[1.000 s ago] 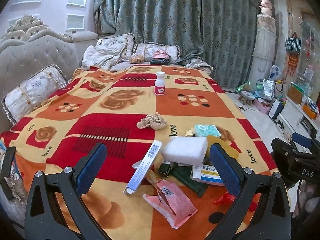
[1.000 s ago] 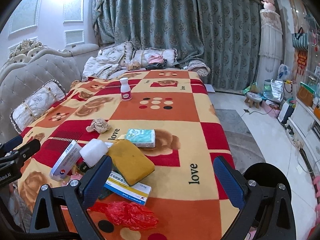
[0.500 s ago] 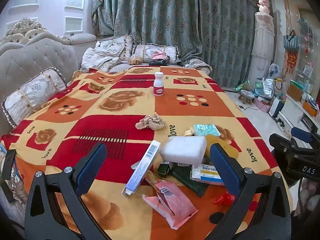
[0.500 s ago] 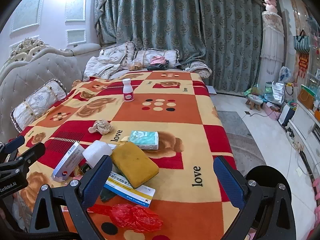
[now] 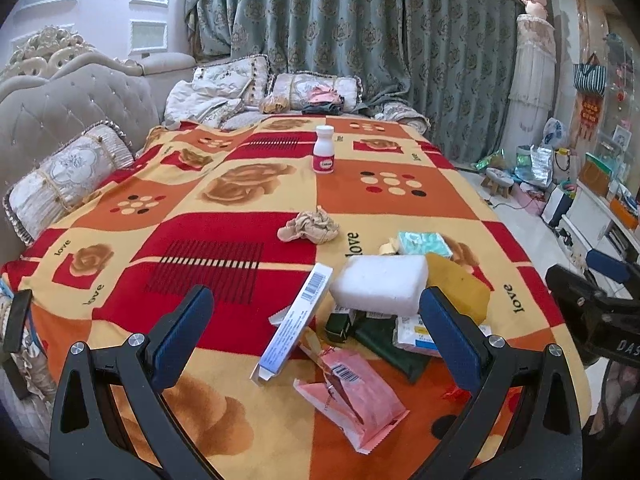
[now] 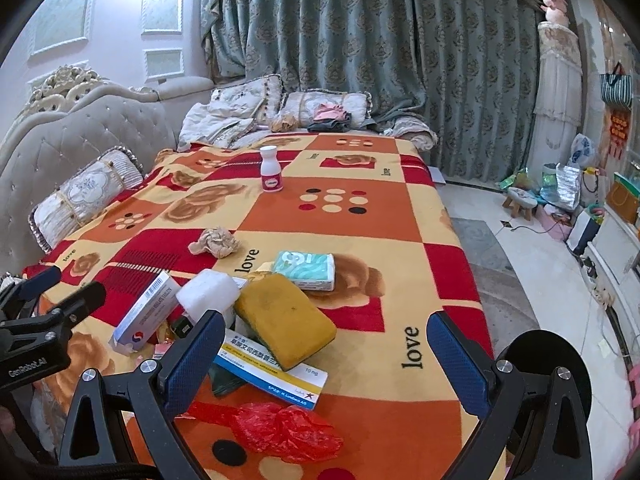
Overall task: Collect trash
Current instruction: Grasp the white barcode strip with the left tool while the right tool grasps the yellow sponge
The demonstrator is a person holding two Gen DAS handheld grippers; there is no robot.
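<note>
**Both grippers are hovering over the litter pile, nothing picked yet**

The left gripper (image 5: 316, 328) and the right gripper (image 6: 326, 354) are both hanging with their jaws spread wide and empty above the near end of the bed (image 5: 384, 196), which is covered by an orange, red and yellow blanket. The trash is lying mostly in one heap there: a pink wrapper (image 5: 352, 396) nearest the left gripper, a long white box (image 5: 294, 324) leaning on a white foam block (image 5: 380, 286), a yellow sponge (image 6: 284, 322) resting on a blue-and-white pill box (image 6: 272, 374), and a crumpled red plastic bag (image 6: 280, 426) just ahead of the right gripper. A tissue pack (image 6: 306, 270) is sitting just beyond the sponge, a wad of crumpled paper (image 5: 310, 228) is lying apart toward the middle, and a small white bottle (image 5: 324, 150) is standing upright well back.

The step in hand looks like choosing a first piece. Starting with loose top items seems wisest: the red bag for the right side, the pink wrapper for the left, since each is lying free of the stack. The jaws should be coming down astride a raised fold, not flat film, because thin plastic may slip out. Pulling the pill box first would probably topple the sponge. No bin is clearly identifiable in either view.
</note>
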